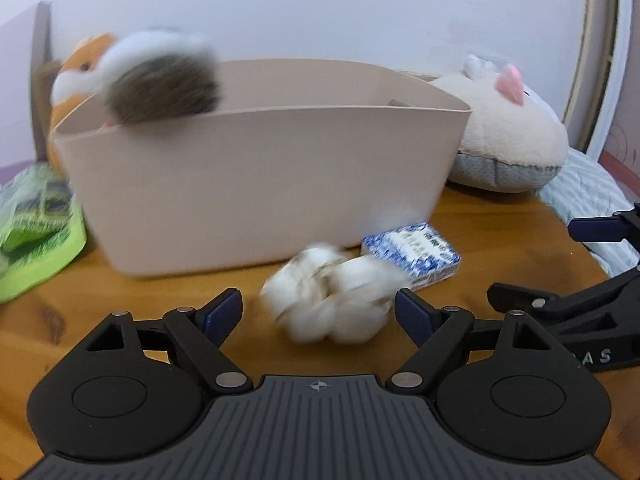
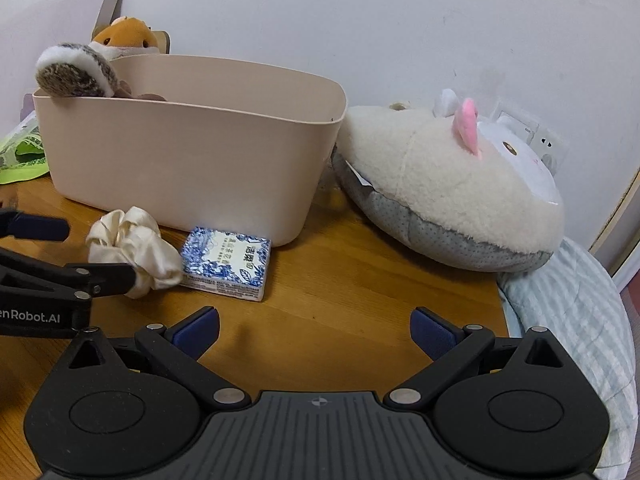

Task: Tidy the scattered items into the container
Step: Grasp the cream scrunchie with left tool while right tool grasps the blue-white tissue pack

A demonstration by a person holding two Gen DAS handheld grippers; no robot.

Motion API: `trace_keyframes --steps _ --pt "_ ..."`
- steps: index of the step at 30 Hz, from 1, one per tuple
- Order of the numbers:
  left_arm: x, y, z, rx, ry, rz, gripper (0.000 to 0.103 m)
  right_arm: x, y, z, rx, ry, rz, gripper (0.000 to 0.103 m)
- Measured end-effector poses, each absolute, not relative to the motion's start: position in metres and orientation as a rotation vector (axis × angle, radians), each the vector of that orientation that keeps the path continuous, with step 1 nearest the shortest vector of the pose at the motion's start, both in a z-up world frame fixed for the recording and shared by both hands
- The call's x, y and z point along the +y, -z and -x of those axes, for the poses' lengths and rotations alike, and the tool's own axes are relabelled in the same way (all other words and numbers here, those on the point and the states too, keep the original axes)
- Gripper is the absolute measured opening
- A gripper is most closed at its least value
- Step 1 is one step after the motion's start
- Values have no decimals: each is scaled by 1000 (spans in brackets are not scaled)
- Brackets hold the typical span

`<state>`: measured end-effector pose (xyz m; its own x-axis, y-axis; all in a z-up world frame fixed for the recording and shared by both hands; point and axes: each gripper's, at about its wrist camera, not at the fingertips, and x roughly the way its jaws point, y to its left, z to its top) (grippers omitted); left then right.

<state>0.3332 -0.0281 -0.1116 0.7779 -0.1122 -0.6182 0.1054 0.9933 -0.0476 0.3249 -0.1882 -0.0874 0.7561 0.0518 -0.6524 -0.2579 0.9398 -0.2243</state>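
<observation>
Much of the left wrist view was smeared: the scrunchie (image 1: 332, 300) and the grey toy (image 1: 160, 80) on the bin (image 1: 260, 184) rim were seen only as blurs there, though both were sharp in the right wrist view. The bin's inside was mostly hidden behind its front wall, and only a brown scrap was made out beside the grey toy. An orange plush (image 2: 126, 36) was half covered behind the bin, and a green packet (image 1: 36, 232) was cut off at the left edge. The left tongs (image 1: 318, 312) were held spread wide and angled down toward the table (image 1: 500, 240), with the scrunchie lying between the blue pads (image 1: 222, 314); contact could not be made out through the blur. The right tongs (image 2: 316, 332) were likewise held apart, angled down over bare wood, gripping nothing. The tissue pack (image 2: 226, 264) lay just before the bin, touching the scrunchie. A slipper (image 2: 448, 188) rested against the bin's right end.
</observation>
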Motion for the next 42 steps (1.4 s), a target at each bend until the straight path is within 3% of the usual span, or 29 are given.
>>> trace_keyframes --steps 5,9,23,42 --pt "-38 115 -350 698 128 -41 85 -197 89 -326 710 -161 296 103" --pt "-34 122 -359 742 75 -51 75 -200 89 -326 709 -151 301 103" --pt "33 127 -348 740 -82 42 75 -176 96 -334 726 -219 274 103" --pt "66 131 -343 722 -119 42 93 -141 121 -382 783 -204 84 103"
